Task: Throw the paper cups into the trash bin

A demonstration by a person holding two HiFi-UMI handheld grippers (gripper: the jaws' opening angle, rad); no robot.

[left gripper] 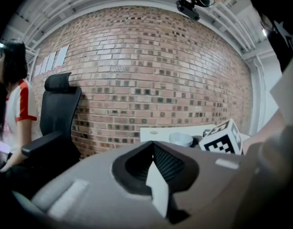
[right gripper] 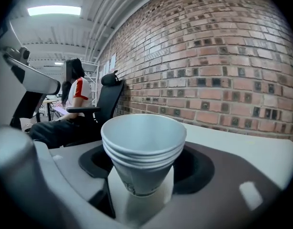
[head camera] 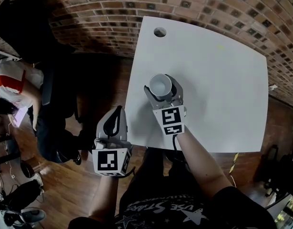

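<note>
We see the paper cups (head camera: 160, 84) between our right tongs (head camera: 163, 90), over the worktop (head camera: 222, 89); our left tongs (head camera: 116, 111) are past its left edge.

A red-brown brick wall (left gripper: 151, 70) flecked with darker bricks stands ahead of both grippers. The white square tabletop (head camera: 222, 94), with a round cable hole (head camera: 160, 32) near its far corner, lies under the right gripper (head camera: 160, 90). Brown wooden floorboards (head camera: 65, 185) lie beneath the left gripper (head camera: 117, 112). Left of that one stands a black high-backed office chair (left gripper: 58, 109). Overhead, a white beamed ceiling (right gripper: 89, 27) carries a long glowing light strip (right gripper: 53, 10).
</note>
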